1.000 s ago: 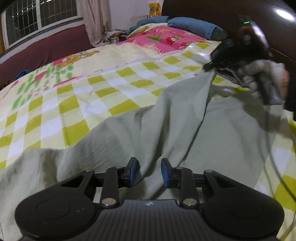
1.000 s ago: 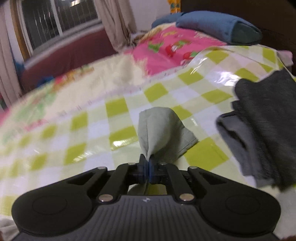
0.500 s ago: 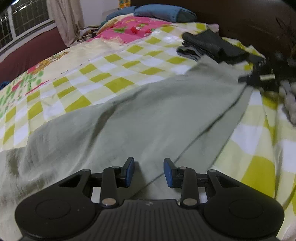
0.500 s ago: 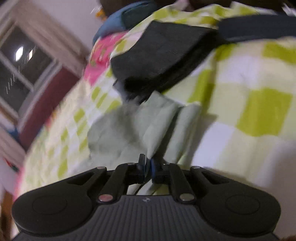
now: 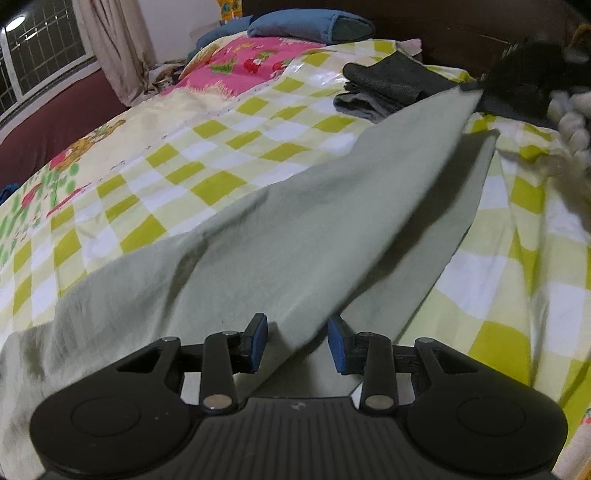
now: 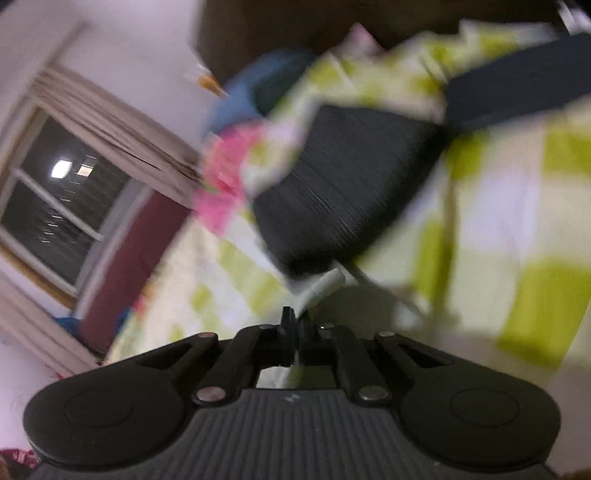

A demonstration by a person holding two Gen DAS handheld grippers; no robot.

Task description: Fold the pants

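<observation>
Pale grey-green pants [image 5: 295, 236] lie stretched across the yellow-checked bed sheet [image 5: 207, 155]. My left gripper [image 5: 297, 341] is open, its blue pads either side of a raised fold of the pants at the near end. My right gripper [image 6: 295, 325] is shut on the far end of the pants [image 6: 321, 288], tilted and blurred by motion. In the left wrist view the right gripper [image 5: 517, 81] shows as a dark blur at the upper right, holding that end lifted off the bed.
A folded dark grey garment pile [image 5: 384, 88] lies on the sheet just beyond the pants; it also shows in the right wrist view [image 6: 343, 192]. A blue pillow [image 5: 310, 26] and pink patterned cloth [image 5: 243, 70] lie farther back. A window [image 6: 55, 214] is at left.
My right gripper has pulled the pants end out to the right and rolled sideways, then lifted it. My left gripper stayed open and the raised fold now runs between its pads.
</observation>
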